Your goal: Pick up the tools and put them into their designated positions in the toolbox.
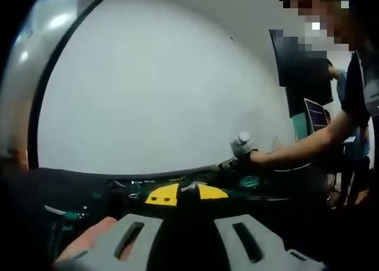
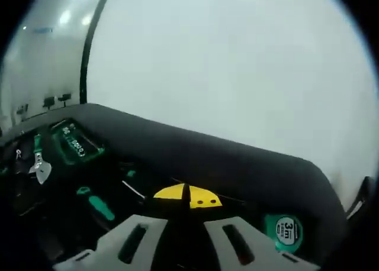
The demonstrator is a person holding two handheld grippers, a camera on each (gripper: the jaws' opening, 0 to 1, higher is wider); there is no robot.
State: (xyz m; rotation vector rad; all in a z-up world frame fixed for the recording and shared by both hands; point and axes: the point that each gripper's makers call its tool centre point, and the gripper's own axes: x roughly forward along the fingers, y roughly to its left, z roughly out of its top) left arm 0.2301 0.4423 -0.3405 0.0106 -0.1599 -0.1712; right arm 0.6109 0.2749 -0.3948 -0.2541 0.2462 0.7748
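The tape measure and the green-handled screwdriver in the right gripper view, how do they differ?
The tape measure is round and compact; the screwdriver is long and thin. The tape measure carries a white label reading 3m; the screwdriver shows no marking I can read. The tape measure lies to the right of the hand-held gripper, near the toolbox wall; the screwdriver lies to its left. Both are green and sit in the dark toolbox.

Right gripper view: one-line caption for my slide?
Open hand-held gripper poised over the dark toolbox, a yellow tool ahead, tape measure alongside.
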